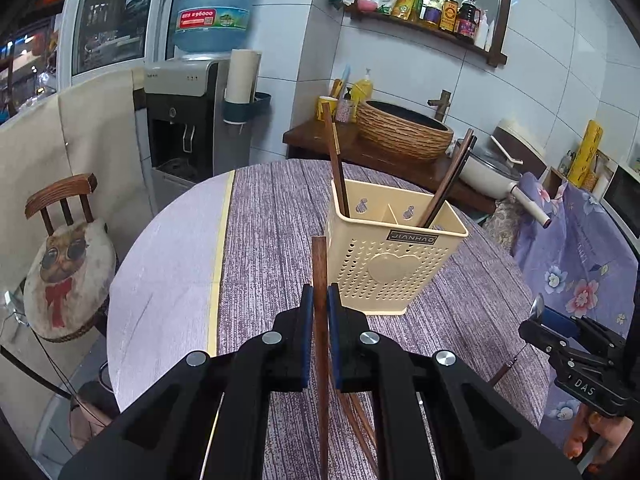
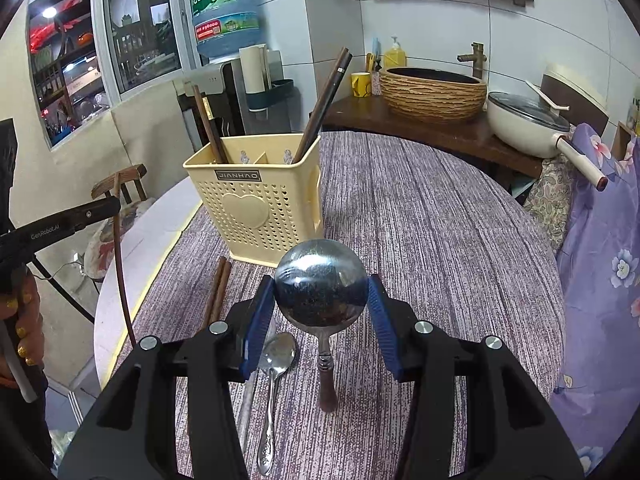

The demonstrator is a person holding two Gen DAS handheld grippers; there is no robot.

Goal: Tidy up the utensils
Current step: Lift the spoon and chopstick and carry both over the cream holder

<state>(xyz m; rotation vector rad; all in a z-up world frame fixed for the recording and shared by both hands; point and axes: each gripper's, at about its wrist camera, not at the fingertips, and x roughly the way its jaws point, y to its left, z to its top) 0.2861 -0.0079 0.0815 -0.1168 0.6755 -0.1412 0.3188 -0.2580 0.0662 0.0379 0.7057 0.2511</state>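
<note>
Covering most of a round table [image 1: 168, 264], a purple streaked cloth [image 2: 420, 220], with a pale bare strip and a yellow edge band along its left side. Standing upright on the cloth, a cream perforated utensil holder [image 1: 390, 264], divided inside, with dark wooden chopsticks [image 1: 335, 160] leaning in its left compartment and another pair [image 1: 450, 178] leaning in its right one. Pinching a single brown chopstick [image 1: 320, 280] between nearly closed blue pads, the left gripper [image 1: 320, 308], lifted clear above the cloth just in front of the holder. Clamping the round bowl of a metal ladle-like spoon [image 2: 320, 292] by its sides, the right gripper [image 2: 320, 312], wooden handle hanging down toward the table. Lying flat on the cloth beneath, a small steel spoon [image 2: 274, 380] and two more chopsticks [image 2: 218, 292] near the holder's base. Beyond the table: a water dispenser [image 1: 182, 120] with a blue bottle on top, a wooden chair [image 1: 64, 248] with a printed round cushion on the left, a woven basin [image 1: 404, 130] on a dark wood counter against white wall tiles, a shelf of bottles [image 1: 436, 10] above, a lidded white pan [image 2: 528, 120] beside it. Draped at the right, a purple floral fabric [image 2: 600, 264].
</note>
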